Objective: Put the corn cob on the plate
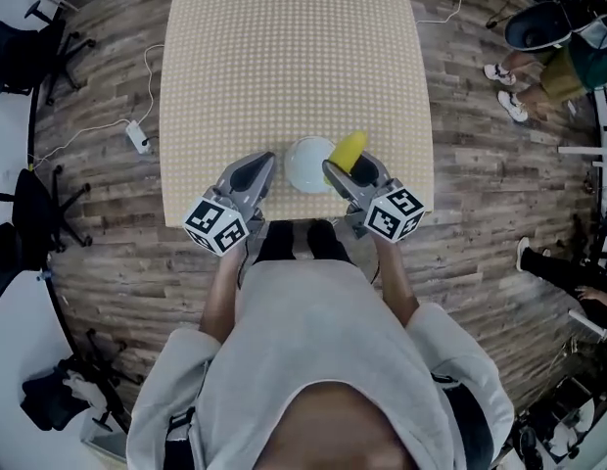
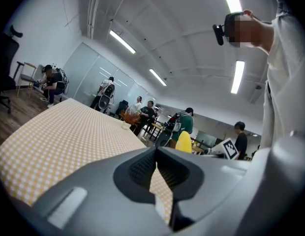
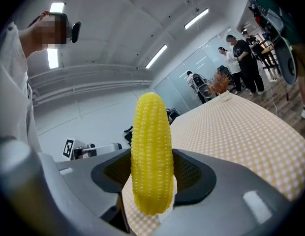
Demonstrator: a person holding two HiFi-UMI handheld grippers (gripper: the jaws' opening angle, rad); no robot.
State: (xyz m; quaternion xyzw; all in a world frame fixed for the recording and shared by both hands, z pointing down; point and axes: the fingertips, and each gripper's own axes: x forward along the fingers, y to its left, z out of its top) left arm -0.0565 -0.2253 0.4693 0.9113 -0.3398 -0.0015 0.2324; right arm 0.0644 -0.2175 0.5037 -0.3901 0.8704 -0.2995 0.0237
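Over on the left, a white power strip (image 1: 138, 137) lies on the wooden floor (image 1: 117, 262) beside the table (image 1: 284, 67), its cable trailing away, with dark office chairs (image 1: 29, 52) further off against the wall. The table wears a pale checked cloth and most of it is bare.

The person in the grey top (image 1: 313, 341) stands at the table's near edge with a tool in each hand. The left gripper (image 1: 264, 161) sits low over the near edge, just left of the plate. Its jaws are together at the tips with nothing between them, which its own view (image 2: 156, 151) shows plainly, the checked cloth running away behind it.

The white plate (image 1: 299, 163) sits on the cloth near that edge, between the two tools, and nothing lies on it.

To the right of it, the right gripper (image 1: 339, 170) is clamped on the corn cob (image 1: 349, 149). In its own view (image 3: 152, 181) the yellow cob (image 3: 151, 146) stands almost upright between the jaws, gripped near its lower end, one pad pressed to each side. From above, the cob sits by the plate's right rim, held off the table.

Further right, other people (image 1: 538, 67) stand on the floor beyond the table.
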